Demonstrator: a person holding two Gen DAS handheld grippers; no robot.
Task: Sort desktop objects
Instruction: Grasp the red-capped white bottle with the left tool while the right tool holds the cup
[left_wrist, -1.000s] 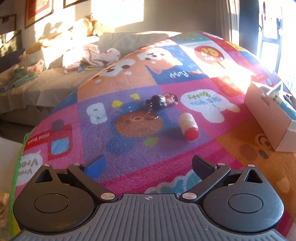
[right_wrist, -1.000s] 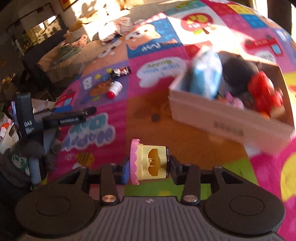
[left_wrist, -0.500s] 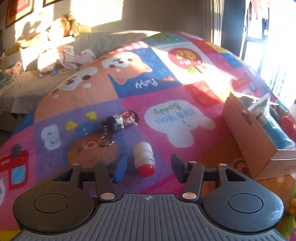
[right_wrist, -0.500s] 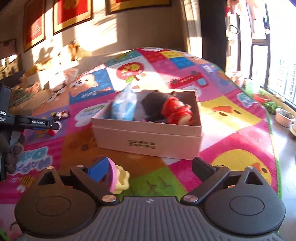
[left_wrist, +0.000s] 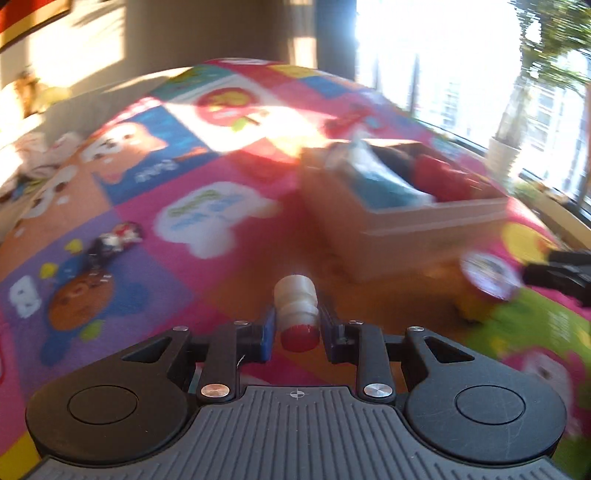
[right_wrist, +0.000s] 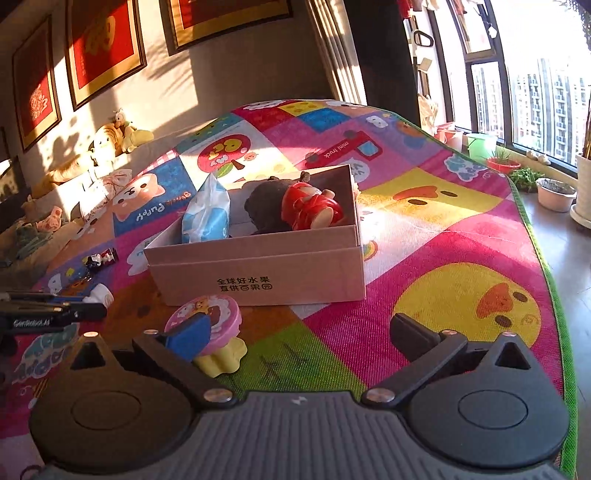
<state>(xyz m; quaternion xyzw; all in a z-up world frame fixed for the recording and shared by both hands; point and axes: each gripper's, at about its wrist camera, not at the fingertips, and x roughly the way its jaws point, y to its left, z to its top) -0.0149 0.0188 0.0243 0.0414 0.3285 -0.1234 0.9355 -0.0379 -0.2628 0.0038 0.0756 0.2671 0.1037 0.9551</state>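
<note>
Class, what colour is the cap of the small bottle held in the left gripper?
Red, on a white bottle; the left wrist view shows it best.

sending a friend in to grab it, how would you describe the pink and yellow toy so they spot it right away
Find the cardboard box on the colourful play mat. Just in front of its printed side, on the mat's green patch, stands the toy: a round pink cartoon-printed top on a yellow scalloped base. It lies outside the box, beside the open right gripper, the only pink-and-yellow thing there.

Low window sun, left-view motion blur
</note>
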